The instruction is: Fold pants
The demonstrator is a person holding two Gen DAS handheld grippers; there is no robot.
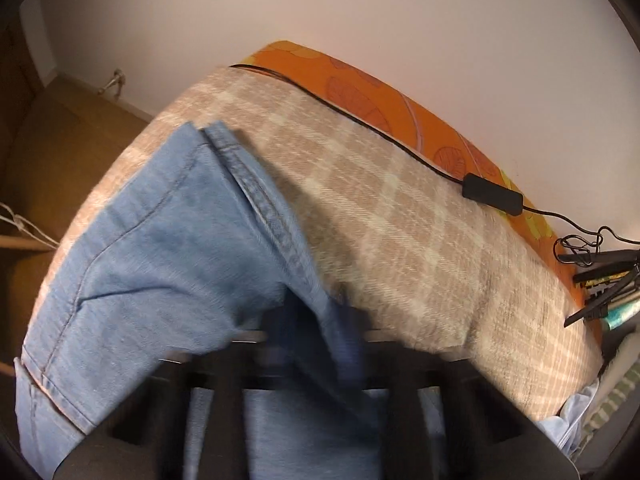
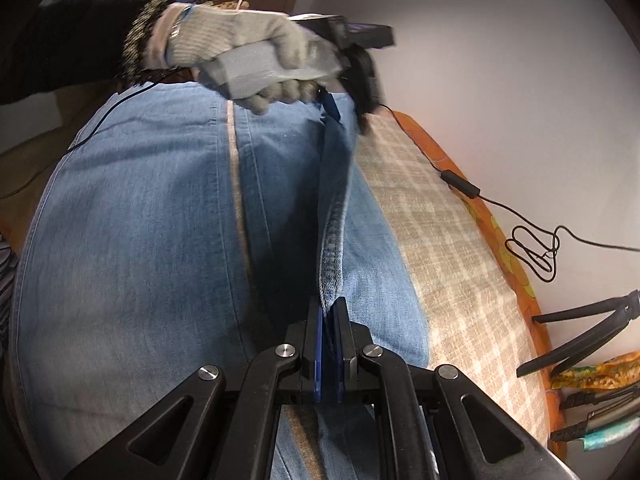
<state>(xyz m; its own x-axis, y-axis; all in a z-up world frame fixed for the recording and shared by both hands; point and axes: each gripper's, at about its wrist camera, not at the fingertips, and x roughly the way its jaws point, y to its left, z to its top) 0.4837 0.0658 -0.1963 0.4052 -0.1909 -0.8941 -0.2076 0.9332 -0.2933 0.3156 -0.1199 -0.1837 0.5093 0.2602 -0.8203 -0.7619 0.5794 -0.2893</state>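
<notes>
Light-blue jeans point(image 2: 140, 220) lie spread over a beige plaid blanket point(image 2: 440, 240). A seamed edge of the denim point(image 2: 334, 216) is lifted into a taut ridge running between both grippers. My right gripper point(image 2: 330, 312) is shut on the near end of that ridge, its blue pads pressing the seam. At the far end a gloved hand point(image 2: 240, 48) holds my left gripper point(image 2: 334, 110), also shut on the denim edge. The left wrist view is blurred: there the jeans point(image 1: 160, 248) fill the left side and the left gripper point(image 1: 316, 336) pinches a fold of them.
An orange patterned sheet point(image 1: 380, 92) borders the blanket point(image 1: 400, 220) along the white wall. A black cable with an inline box point(image 1: 492, 194) runs along that edge. Black tripod legs point(image 2: 580, 340) and cloth stand at the right. A wooden floor point(image 1: 60, 140) lies to the left.
</notes>
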